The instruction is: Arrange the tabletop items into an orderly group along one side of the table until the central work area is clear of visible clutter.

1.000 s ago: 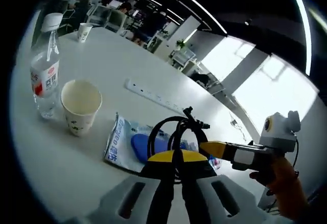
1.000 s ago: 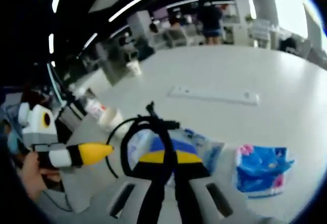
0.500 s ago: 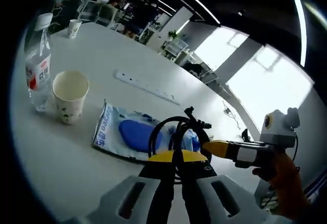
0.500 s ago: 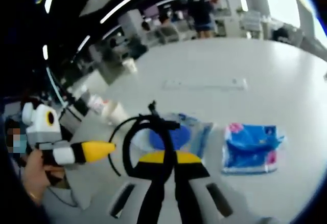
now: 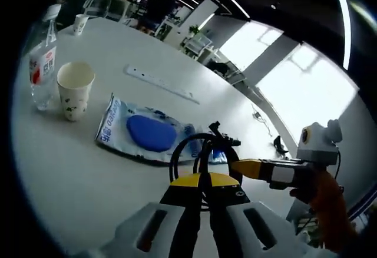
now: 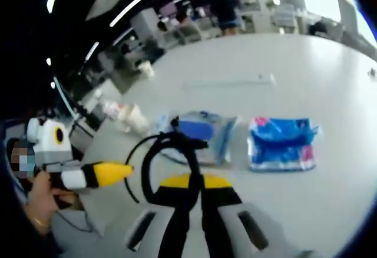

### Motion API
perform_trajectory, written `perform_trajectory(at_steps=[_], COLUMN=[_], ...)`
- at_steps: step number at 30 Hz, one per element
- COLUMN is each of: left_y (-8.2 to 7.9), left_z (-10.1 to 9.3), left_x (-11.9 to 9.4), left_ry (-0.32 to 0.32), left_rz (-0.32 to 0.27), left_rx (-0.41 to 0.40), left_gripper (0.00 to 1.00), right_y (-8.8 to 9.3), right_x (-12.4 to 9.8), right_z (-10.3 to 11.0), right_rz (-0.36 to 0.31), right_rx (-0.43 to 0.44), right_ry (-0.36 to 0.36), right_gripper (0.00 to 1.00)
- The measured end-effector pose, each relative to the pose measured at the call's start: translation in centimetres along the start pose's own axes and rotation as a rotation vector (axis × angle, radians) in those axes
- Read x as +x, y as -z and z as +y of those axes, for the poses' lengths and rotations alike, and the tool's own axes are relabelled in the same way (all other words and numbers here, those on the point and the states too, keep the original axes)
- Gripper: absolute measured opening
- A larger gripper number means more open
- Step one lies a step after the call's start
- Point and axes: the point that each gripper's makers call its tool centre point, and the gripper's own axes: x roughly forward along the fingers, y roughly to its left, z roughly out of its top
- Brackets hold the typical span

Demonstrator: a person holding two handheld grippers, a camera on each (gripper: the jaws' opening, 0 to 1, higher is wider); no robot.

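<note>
A coiled black cable [image 5: 221, 137] rises from my left gripper [image 5: 201, 178], whose jaws are shut on it. My right gripper [image 5: 235, 166] comes in from the right, its yellow tip against the same coil. In the right gripper view the cable [image 6: 177, 140] stands over my right gripper [image 6: 192, 178], also shut on it, and my left gripper [image 6: 126, 168] meets the loop from the left. On the white table lie a wipes pack with a blue lid [image 5: 147, 134], a blue tissue pack [image 6: 281, 143], a paper cup [image 5: 73, 90] and a water bottle [image 5: 41, 69].
A white power strip [image 5: 159, 84] lies beyond the wipes pack, and a second paper cup [image 5: 79, 22] stands at the table's far end. A hand [image 5: 327, 205] holds the right gripper. Office desks and people stand in the background.
Both cameras have drawn back and tilted, so the table items sit farther up each view. The cable stays held between the two grippers. Nothing on the table has moved.
</note>
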Motion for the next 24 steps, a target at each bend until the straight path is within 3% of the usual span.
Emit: perform_trajectory(at_steps=[14,24], left_y=[3.3,5.3], left_z=[-1.2,-1.7], left_x=[0.9,2.0], left_ry=[0.010,0.009], left_rz=[0.073,0.117], left_rx=[0.010,0.028], left_gripper=[0.02,0.02], right_y=[3.1,4.3], right_x=[-1.5,-1.9], right_z=[-1.8,-3.2], right_rz=[0.041,0.074], right_rx=[0.054,0.049], right_ry=[0.014,0.031], right_gripper=[0.01,0.01])
